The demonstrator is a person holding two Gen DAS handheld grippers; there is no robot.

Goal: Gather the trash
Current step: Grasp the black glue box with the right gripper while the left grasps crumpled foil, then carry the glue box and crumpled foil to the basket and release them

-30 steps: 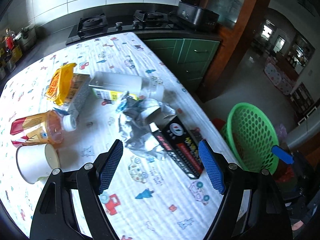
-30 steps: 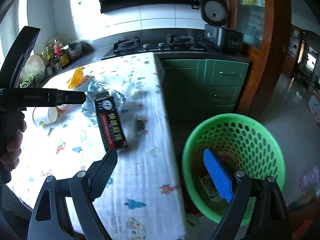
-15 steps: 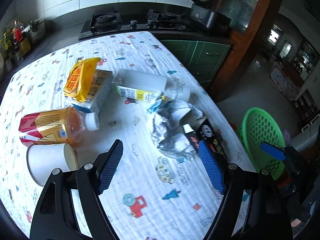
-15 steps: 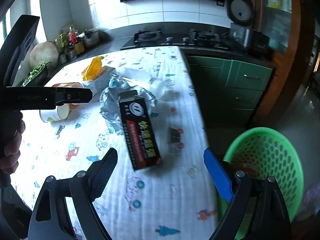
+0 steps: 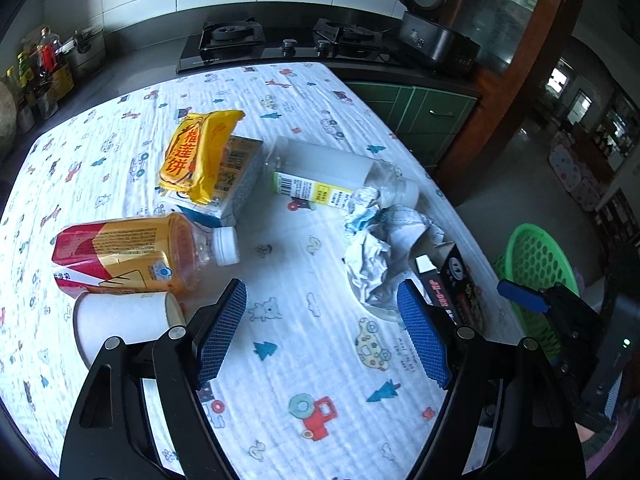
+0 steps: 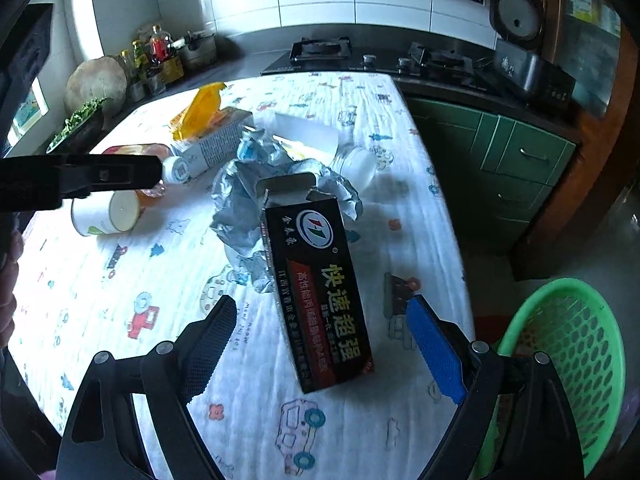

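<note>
1. I am in a kitchen, with a gas hob [image 5: 280, 42] and green cabinets [image 6: 516, 160] behind a table [image 5: 280, 360] covered by a white cloth printed with small cars and trees.
2. My left gripper [image 5: 320, 336] hangs over bare cloth with its blue pads spread wide and nothing between them.
3. My right gripper [image 6: 320, 344] is also spread wide, and the near end of a black carton [image 6: 320, 288] lies flat on the cloth between the fingers; the pads do not touch it.
4. The carton's open far end lies against crumpled foil-like wrapping [image 5: 380, 252].
5. Beyond that lies a clear bottle [image 5: 332, 176] on its side.
6. Further left, a yellow snack wrapper [image 5: 196, 156] rests on a printed box [image 5: 236, 176].
7. An orange-labelled bottle [image 5: 128, 256] lies on its side, touching a tipped white paper cup [image 5: 124, 320].
8. A green basket [image 6: 568, 360] stands on the floor off the table's right edge.
</note>
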